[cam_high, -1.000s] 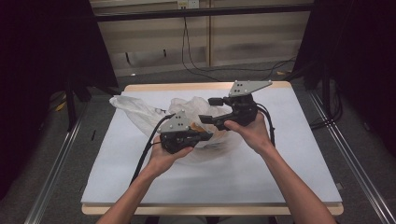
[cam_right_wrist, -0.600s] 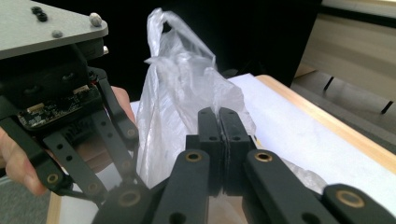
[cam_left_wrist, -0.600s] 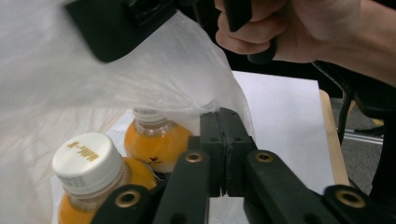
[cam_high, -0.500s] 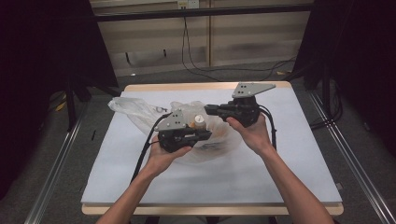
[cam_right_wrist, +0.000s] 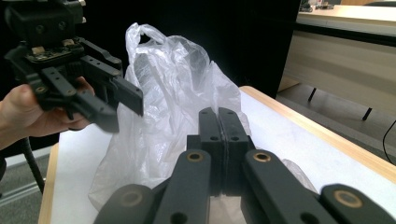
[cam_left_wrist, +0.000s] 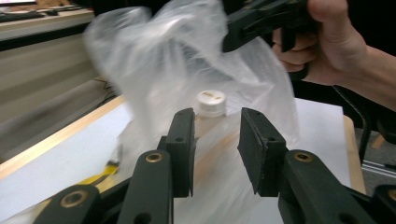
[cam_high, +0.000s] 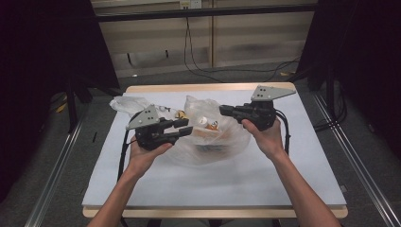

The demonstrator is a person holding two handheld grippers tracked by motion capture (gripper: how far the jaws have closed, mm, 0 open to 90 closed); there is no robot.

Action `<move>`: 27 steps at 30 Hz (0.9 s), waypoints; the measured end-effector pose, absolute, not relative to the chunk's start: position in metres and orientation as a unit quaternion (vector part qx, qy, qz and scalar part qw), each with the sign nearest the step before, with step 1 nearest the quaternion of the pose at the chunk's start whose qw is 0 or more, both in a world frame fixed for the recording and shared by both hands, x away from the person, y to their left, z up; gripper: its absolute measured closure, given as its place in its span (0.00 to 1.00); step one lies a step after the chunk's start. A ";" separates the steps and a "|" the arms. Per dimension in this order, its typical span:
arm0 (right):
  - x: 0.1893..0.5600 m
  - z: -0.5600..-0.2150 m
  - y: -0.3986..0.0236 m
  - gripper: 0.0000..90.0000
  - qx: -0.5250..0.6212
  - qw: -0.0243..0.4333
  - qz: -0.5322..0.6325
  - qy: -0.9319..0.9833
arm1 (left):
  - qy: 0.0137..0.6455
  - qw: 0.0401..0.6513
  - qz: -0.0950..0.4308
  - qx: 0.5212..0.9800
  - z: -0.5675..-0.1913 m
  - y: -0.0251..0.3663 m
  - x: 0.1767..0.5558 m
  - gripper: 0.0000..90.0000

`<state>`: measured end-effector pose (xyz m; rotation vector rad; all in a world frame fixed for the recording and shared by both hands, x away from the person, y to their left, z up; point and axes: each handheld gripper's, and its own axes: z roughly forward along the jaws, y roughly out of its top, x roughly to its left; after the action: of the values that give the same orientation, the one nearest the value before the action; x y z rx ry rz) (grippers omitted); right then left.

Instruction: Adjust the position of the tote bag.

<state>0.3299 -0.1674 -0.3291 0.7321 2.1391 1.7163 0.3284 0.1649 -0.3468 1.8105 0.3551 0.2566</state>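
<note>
1. Two tools work one clear plastic bag (cam_high: pixel 215 137) that sits on the tabletop (cam_high: pixel 302 175), between them.
2. Right tool (cam_high: pixel 226 111): jaws pressed together, and the left gripper view shows its tip (cam_left_wrist: pixel 233 35) at a bunched upper edge of the film. It appears clamped on that edge, probably to hold one side of the mouth up and taut.
3. Left tool (cam_high: pixel 184 128): jaws apart with a clear gap and nothing between them; they have just been opening. The bag lies just ahead of the jaws, not touching them. Likely it has let go to take a fresh hold on the opposite edge.
4. Inside the bag, straight ahead of the left tool: a white-capped bottle (cam_left_wrist: pixel 211 103), upright. Other contents are too blurred to name.
5. Judgement: the raised edge keeps the contents reachable.
</note>
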 end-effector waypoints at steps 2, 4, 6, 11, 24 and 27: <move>0.328 -0.330 -0.171 1.00 0.257 0.154 0.602 0.741 | 0.159 0.600 0.118 0.775 -0.346 0.174 0.329 0.77; 0.327 -0.330 -0.174 1.00 0.257 0.157 0.604 0.737 | 0.160 0.597 0.127 0.776 -0.345 0.180 0.328 0.80; 0.325 -0.331 -0.178 1.00 0.261 0.160 0.607 0.734 | 0.164 0.598 0.130 0.773 -0.345 0.184 0.327 0.83; 0.325 -0.335 -0.189 1.00 0.272 0.157 0.617 0.721 | 0.163 0.598 0.133 0.773 -0.342 0.194 0.325 0.85; 0.322 -0.331 -0.203 1.00 0.284 0.172 0.621 0.710 | 0.208 0.593 0.168 0.759 -0.339 0.242 0.328 0.84; 0.322 -0.331 -0.207 1.00 0.285 0.176 0.622 0.708 | 0.226 0.594 0.179 0.751 -0.340 0.255 0.332 0.81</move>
<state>0.3217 -0.2065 -0.3307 0.8070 2.0048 1.7614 0.3325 0.2554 -0.3398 1.7450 0.5249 0.4161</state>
